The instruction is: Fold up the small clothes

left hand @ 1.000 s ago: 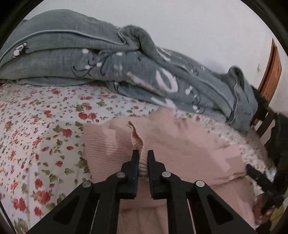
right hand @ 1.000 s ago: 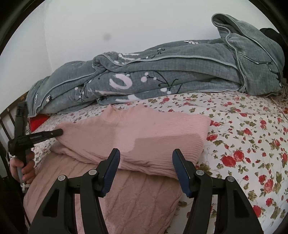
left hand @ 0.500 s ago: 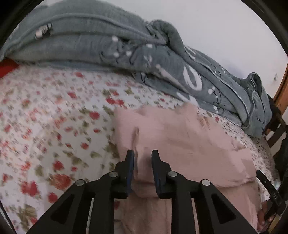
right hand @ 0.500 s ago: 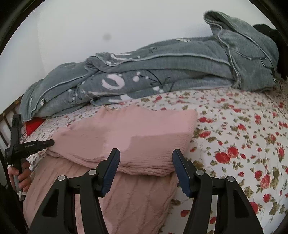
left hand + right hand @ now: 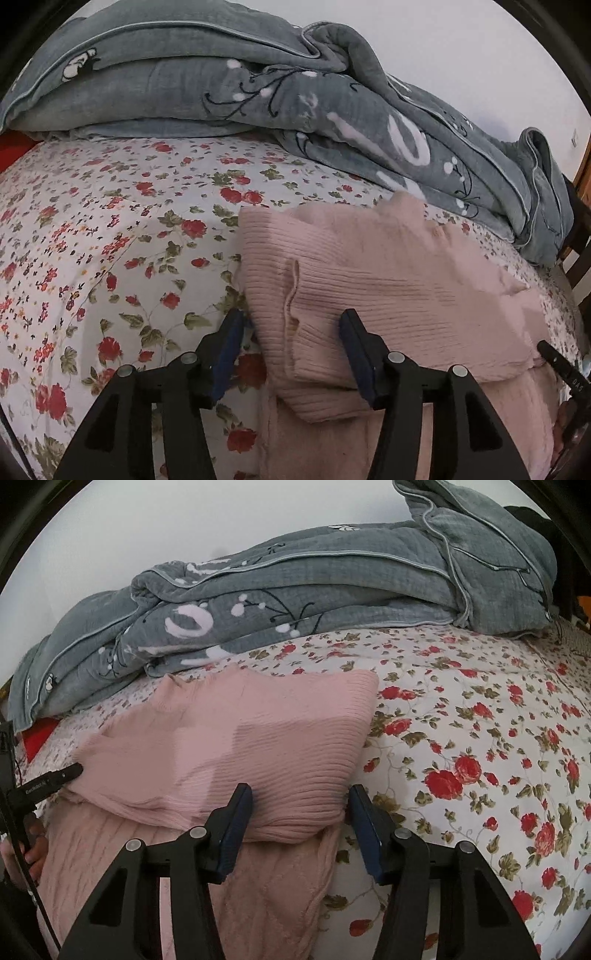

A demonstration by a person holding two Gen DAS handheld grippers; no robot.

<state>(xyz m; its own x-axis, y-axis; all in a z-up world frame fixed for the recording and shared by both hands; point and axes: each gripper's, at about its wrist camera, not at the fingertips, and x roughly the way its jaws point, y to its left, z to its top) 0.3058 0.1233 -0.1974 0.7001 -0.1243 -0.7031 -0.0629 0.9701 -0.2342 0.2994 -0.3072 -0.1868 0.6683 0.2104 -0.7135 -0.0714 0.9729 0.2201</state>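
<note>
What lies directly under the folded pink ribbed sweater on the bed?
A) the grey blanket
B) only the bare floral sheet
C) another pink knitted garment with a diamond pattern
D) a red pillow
C: the pink ribbed sweater rests on a pink knitted garment with a diamond pattern on the floral sheet, while the grey blanket lies behind it, apart.

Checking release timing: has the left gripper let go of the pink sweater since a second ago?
Yes. The left gripper has just been opening; its fingers now stand clear either side of the pink sweater fold lying on the floral sheet.
</note>
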